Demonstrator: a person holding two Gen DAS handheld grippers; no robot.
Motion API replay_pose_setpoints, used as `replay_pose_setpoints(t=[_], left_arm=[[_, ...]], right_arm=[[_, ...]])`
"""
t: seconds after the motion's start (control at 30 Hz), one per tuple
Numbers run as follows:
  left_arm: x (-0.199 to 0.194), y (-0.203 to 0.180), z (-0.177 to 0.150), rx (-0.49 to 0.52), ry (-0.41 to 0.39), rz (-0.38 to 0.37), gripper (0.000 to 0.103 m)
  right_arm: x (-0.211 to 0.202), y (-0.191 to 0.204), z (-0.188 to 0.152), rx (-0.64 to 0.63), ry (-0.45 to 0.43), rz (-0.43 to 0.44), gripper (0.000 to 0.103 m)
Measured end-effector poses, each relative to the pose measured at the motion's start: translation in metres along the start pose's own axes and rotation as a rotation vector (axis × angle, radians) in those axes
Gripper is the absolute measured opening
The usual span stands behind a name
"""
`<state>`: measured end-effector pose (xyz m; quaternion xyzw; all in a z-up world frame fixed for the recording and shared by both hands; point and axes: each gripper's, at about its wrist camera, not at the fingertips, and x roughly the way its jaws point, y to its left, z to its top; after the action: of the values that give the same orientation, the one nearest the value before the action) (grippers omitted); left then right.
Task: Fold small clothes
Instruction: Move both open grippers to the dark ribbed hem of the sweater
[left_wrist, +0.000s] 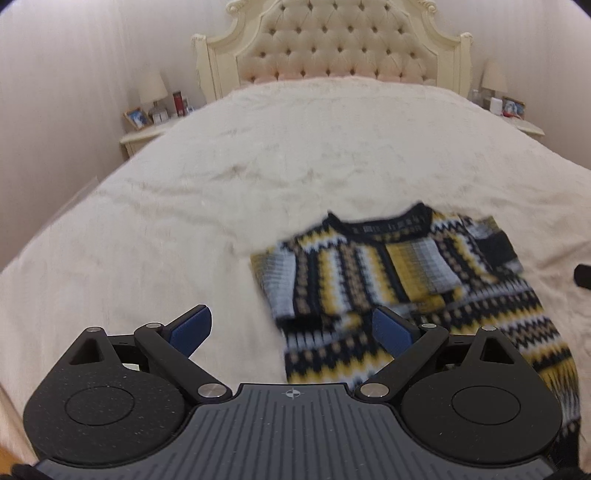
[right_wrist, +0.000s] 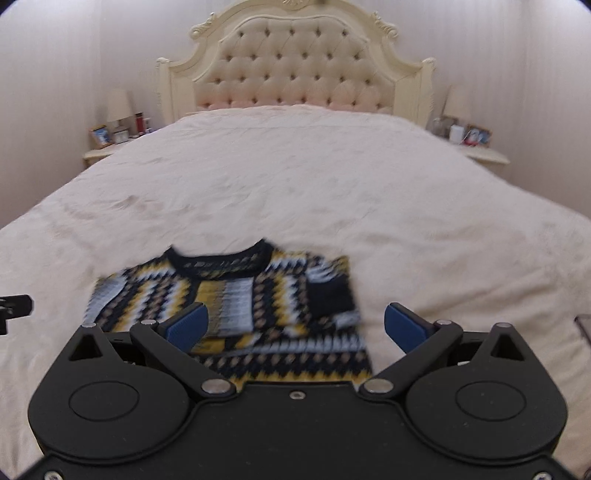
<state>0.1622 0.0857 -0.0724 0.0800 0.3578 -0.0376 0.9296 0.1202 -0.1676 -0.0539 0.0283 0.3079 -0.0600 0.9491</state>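
Observation:
A small knit sweater (left_wrist: 399, 280) in black, yellow, white and tan zigzag lies flat on the cream bedspread, collar toward the headboard, both sleeves folded in over its chest. It also shows in the right wrist view (right_wrist: 258, 306). My left gripper (left_wrist: 291, 328) is open and empty, hovering over the sweater's lower left edge; its right pad is above the knit, its left pad above bare bedspread. My right gripper (right_wrist: 295, 326) is open and empty above the sweater's lower right part. Both views are motion-blurred.
The bed (left_wrist: 258, 155) fills both views, with a tufted headboard (right_wrist: 295, 77) at the far end. Nightstands with lamps and photo frames stand at the left (left_wrist: 147, 125) and right (right_wrist: 476, 147). A dark flat object (right_wrist: 585, 325) lies at the right edge.

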Motion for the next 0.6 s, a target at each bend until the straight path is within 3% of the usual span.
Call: replay_pose_setpoints(t=[0.23, 0.37, 0.6], left_arm=[[-0.024, -0.013, -0.055, -0.088, 0.11, -0.036, 0.094], [-0.037, -0.019, -0.087, -0.133, 0.134, -0.138, 0.094], [-0.042, -0.034, -0.133, -0.151, 0.206, -0.145, 0.094]], right_arm=[[-0.017, -0.018, -0.052, -0.005, 0.135, 0.126, 0.1], [-0.029, -0.032, -0.086, -0.016, 0.211, 0.164, 0.1], [-0.041, -0.057, -0.132, -0.006, 0.33, 0.21, 0.096]])
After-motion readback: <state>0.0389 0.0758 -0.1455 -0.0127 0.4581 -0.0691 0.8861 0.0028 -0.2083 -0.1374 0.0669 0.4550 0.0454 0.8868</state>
